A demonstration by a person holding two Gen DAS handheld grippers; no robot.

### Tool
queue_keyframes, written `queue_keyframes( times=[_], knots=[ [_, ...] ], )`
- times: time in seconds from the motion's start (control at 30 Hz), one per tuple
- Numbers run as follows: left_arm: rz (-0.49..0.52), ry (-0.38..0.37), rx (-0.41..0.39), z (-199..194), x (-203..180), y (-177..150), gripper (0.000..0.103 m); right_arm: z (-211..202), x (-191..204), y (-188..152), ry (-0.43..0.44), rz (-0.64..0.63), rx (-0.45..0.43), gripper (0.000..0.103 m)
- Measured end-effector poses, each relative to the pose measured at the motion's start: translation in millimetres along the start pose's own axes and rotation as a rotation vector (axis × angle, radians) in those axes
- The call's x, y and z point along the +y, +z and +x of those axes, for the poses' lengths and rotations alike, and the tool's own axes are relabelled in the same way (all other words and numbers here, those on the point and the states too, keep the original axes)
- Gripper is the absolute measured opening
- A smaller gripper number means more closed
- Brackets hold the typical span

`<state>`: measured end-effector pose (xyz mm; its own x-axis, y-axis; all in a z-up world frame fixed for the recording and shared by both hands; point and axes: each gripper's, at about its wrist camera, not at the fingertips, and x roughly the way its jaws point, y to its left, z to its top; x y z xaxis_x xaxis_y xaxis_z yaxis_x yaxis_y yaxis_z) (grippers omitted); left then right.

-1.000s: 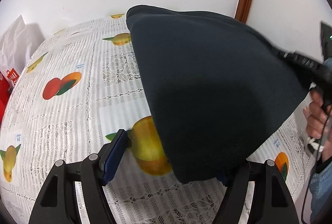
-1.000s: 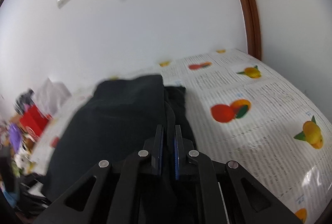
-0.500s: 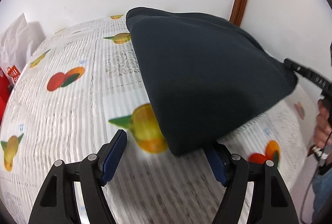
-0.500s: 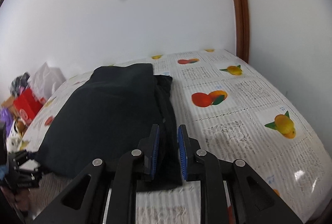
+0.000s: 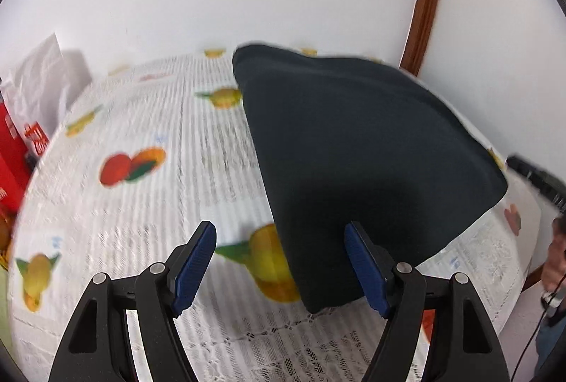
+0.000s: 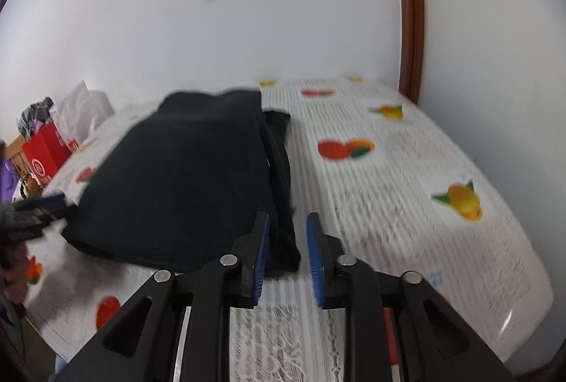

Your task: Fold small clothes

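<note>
A dark navy folded garment (image 5: 353, 148) lies on the fruit-print tablecloth (image 5: 141, 205). My left gripper (image 5: 279, 233) is open just above the cloth at the garment's near corner. That corner reaches in front of its right finger (image 5: 364, 261), and neither pad presses it. In the right wrist view the garment (image 6: 184, 177) lies flat with a loose folded strip along its right side. My right gripper (image 6: 288, 223) stands at the garment's near right corner with its jaws opening. The dark edge shows in the gap, and the pads (image 6: 261, 251) are off it.
A red box (image 6: 46, 152) and a white bag (image 6: 81, 109) stand at the table's far left end. White walls and a brown door frame (image 6: 410, 10) bound the back. A person's hand (image 5: 555, 261) is at the table's right edge. Bare tablecloth (image 6: 406, 187) stretches right of the garment.
My right gripper's jaws have parted and released the garment, and it has drawn back toward the table edge. The garment has settled flat. My left gripper stays open by the near corner.
</note>
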<state>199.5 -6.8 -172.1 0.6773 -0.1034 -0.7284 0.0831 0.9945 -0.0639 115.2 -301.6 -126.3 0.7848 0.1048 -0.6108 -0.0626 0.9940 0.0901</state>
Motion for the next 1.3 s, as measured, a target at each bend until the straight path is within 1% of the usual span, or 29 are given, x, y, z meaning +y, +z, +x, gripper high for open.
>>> queue_keyframes(
  times=[0.07,0.2,0.27,0.3,0.33,0.37,0.43,0.47,0.5,0.57,0.63,0.77,0.8,0.83,0.9,0.93,1.03,1.17,1.23,1.3],
  knots=[
    [0.015,-0.003,0.030,5.4,-1.9,-5.3,0.074,4.5,1.6,8.9,0.040,0.007,0.001,0.025],
    [-0.003,-0.040,0.006,-9.6,-0.2,-6.9,0.072,32.0,2.1,19.8,0.082,0.041,0.041,0.025],
    [-0.003,-0.040,0.013,-9.5,0.8,-4.9,0.072,47.7,1.4,22.7,0.100,0.066,0.057,0.025],
    [0.003,-0.031,0.019,-7.5,0.9,-4.2,0.072,57.0,1.0,23.6,0.114,0.081,0.076,0.021],
    [0.005,-0.024,0.025,-5.9,1.3,-3.8,0.073,62.7,1.9,23.9,0.131,0.085,0.090,0.003],
    [0.003,-0.024,0.027,-4.3,2.3,-2.8,0.074,63.7,3.0,24.0,0.143,0.076,0.093,0.003],
    [-0.009,-0.034,0.024,-5.9,5.2,-1.5,0.074,52.0,0.5,23.9,0.134,0.054,0.020,0.003],
    [-0.014,-0.035,0.019,-6.2,7.1,0.0,0.074,49.0,-2.3,23.5,0.142,0.058,0.010,0.003],
    [-0.014,-0.037,0.017,-6.5,8.0,1.5,0.074,49.6,-6.0,22.1,0.148,0.074,0.022,0.003],
    [-0.015,-0.034,0.013,-6.3,10.0,6.4,0.074,57.9,-6.7,17.2,0.128,0.072,0.074,0.003],
    [-0.018,-0.027,0.004,-6.5,12.4,12.4,0.072,57.5,-3.7,18.3,0.096,0.042,0.091,0.005],
    [-0.022,-0.038,-0.007,-2.4,17.1,29.8,0.072,49.8,-3.4,41.1,0.100,0.054,0.072,0.011],
    [-0.020,-0.037,-0.006,0.2,18.1,35.8,0.072,53.4,-1.7,52.2,0.105,0.055,0.073,0.016],
    [-0.016,-0.033,-0.004,3.6,18.7,43.0,0.072,57.0,-0.8,59.2,0.107,0.053,0.076,0.024],
    [-0.004,-0.020,0.000,8.1,19.2,53.2,0.072,70.8,4.6,77.9,0.110,0.045,0.089,0.034],
    [0.001,-0.012,-0.002,10.7,20.1,60.3,0.072,77.6,6.7,85.2,0.110,0.043,0.098,0.036],
    [0.004,-0.014,-0.004,15.0,23.4,74.0,0.072,104.2,14.2,111.7,0.093,0.048,0.129,0.036],
    [0.008,-0.025,0.007,28.8,29.2,89.9,0.072,136.1,25.3,139.7,0.072,0.036,0.146,0.036],
    [0.004,-0.038,0.019,38.1,31.7,96.8,0.072,156.2,30.8,149.0,0.065,0.029,0.177,0.036],
    [-0.004,-0.061,0.031,46.6,33.6,103.0,0.072,177.5,34.5,155.8,0.076,0.037,0.218,0.036]
  ],
)
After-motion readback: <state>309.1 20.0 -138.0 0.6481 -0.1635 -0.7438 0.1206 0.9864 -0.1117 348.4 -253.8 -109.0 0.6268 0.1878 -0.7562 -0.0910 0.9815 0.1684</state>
